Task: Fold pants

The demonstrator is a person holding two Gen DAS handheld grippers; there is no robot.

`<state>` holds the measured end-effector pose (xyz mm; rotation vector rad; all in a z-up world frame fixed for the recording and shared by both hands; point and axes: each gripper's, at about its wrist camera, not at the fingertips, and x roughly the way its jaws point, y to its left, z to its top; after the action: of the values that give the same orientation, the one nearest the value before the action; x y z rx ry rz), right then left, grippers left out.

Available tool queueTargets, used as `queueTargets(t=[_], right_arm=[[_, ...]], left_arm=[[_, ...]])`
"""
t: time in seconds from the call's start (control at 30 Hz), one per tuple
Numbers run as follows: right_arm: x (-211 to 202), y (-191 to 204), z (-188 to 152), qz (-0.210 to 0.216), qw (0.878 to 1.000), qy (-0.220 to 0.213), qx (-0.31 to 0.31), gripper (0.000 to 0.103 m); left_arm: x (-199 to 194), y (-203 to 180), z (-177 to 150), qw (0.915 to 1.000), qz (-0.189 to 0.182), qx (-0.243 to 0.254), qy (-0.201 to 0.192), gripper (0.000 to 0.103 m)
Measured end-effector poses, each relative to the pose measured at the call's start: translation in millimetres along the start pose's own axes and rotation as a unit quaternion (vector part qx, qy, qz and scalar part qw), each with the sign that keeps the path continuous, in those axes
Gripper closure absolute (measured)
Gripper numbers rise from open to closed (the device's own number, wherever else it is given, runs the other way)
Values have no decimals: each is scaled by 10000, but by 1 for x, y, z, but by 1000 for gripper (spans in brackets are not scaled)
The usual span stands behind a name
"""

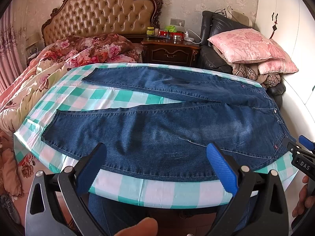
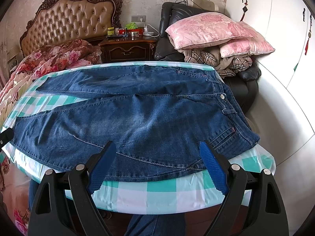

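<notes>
Both grippers hang at the near edge of the table, released and holding nothing. Between the spread blue fingers of the left gripper (image 1: 155, 165) lies the lower part of the nearer trouser leg; between those of the right gripper (image 2: 157, 157) lies the hip and pocket area of the same jeans (image 2: 137, 118). Neither pair of fingers seems to touch the cloth, though the fisheye view makes that hard to judge at the very edge.

Just ahead of the tools, the jeans lie flat and fully opened out on the green-and-white checked tablecloth (image 1: 122, 98). Waistband (image 2: 226, 102) sits off to the right of the right gripper, hems off to the left of the left one. The two legs part in a narrow V, the nearer leg running along the table edge and the farther leg (image 1: 157, 80) beyond it, with a wedge of tablecloth showing between them.

So, as I read it, no fold has been made yet: the garment is only laid out and smoothed. Everything is left to do, most likely bringing one leg over the other, then folding lengthwise toward the waist.

Farther off, beyond the table, stand a bed with a tufted headboard (image 1: 100, 13), a dark nightstand (image 1: 171, 51) and pink pillows (image 2: 212, 29) stacked on a black chair.
</notes>
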<state>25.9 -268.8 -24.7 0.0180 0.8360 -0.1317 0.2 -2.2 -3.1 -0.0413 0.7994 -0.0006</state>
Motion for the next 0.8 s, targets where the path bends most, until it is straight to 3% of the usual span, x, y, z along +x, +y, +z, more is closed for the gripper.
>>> queueTargets(t=[0.8], right_arm=[[4, -4, -3, -13, 10000, 44, 11, 18]], left_arm=[[3, -3, -1, 10000, -14, -6, 35, 1]])
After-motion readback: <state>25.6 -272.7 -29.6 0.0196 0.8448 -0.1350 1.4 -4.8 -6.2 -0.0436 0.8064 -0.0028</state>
